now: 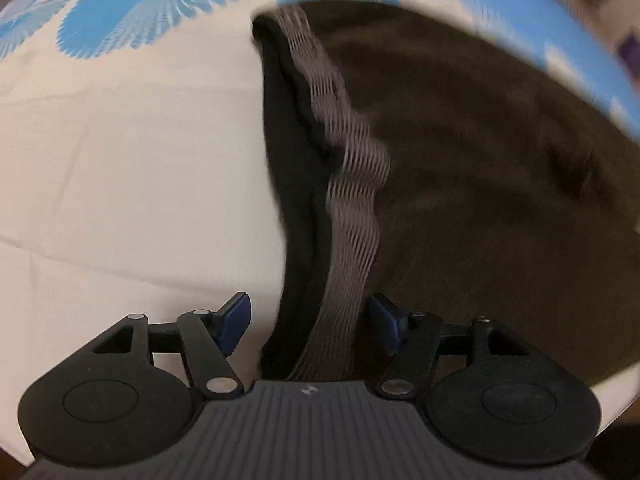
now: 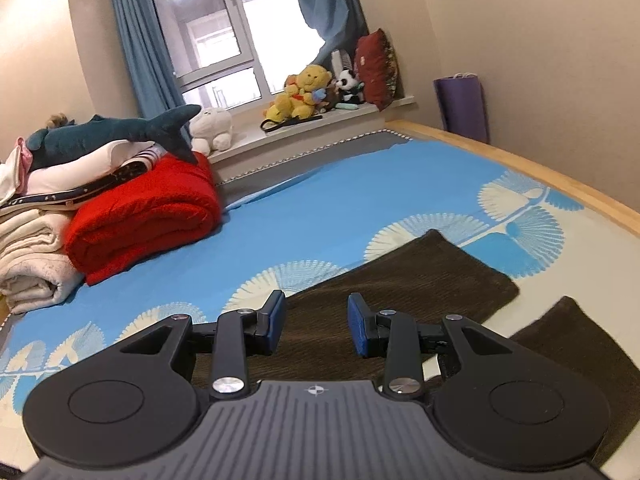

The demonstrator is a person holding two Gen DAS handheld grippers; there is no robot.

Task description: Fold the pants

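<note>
Dark brown pants (image 1: 460, 152) lie on the bed sheet. Their black waistband with a grey mesh strip (image 1: 352, 200) runs down the middle of the left wrist view. My left gripper (image 1: 308, 322) is open, its blue pads on either side of the waistband edge, not closed on it. In the right wrist view the two pant legs (image 2: 408, 276) stretch away to the right, the leg ends apart. My right gripper (image 2: 316, 326) is open and empty just above the brown cloth.
The bed has a blue and white patterned sheet (image 2: 320, 208) and a wooden frame edge (image 2: 520, 160) at right. A red folded blanket (image 2: 148, 208), stacked bedding and a plush shark (image 2: 116, 130) sit at left. Stuffed toys (image 2: 304, 92) line the windowsill.
</note>
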